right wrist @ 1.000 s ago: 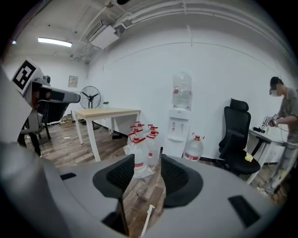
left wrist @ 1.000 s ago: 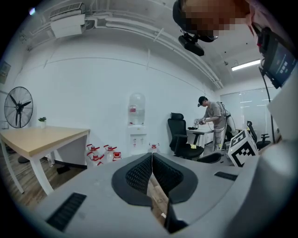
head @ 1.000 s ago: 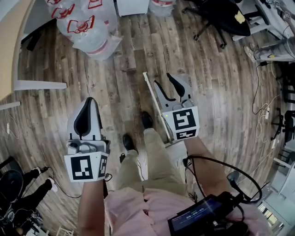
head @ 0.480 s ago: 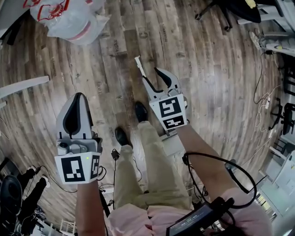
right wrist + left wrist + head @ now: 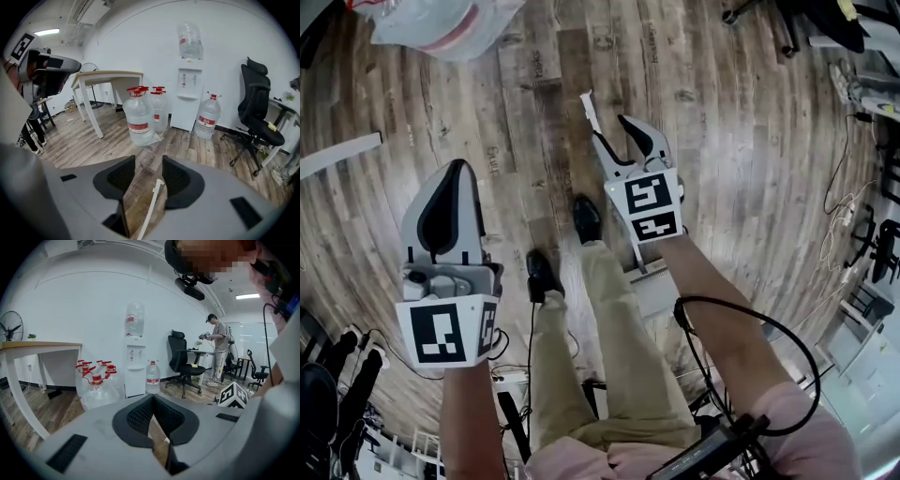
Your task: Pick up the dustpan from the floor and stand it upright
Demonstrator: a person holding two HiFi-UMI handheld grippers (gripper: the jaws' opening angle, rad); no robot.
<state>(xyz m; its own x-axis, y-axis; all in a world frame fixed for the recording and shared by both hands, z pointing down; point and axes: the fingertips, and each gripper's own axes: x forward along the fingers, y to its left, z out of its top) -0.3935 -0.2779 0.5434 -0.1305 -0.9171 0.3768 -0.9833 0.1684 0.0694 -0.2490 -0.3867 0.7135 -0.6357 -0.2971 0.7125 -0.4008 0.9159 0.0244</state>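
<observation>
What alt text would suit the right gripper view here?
The right gripper, jaws apart, straddles a slim white dustpan handle above wood-plank floor. Beyond are large water bottles, a water dispenser, a desk and a black office chair.

The right tool (image 5: 610,129) edges closer to the dustpan handle (image 5: 589,111), whose tip now juts farther past the open jaws; beyond the handle, the water bottles (image 5: 441,23) slip toward the view's edge.

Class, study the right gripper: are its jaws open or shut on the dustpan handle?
Open. The right gripper has its jaws apart; the thin white dustpan handle runs between them, floor visible on both sides.
</observation>
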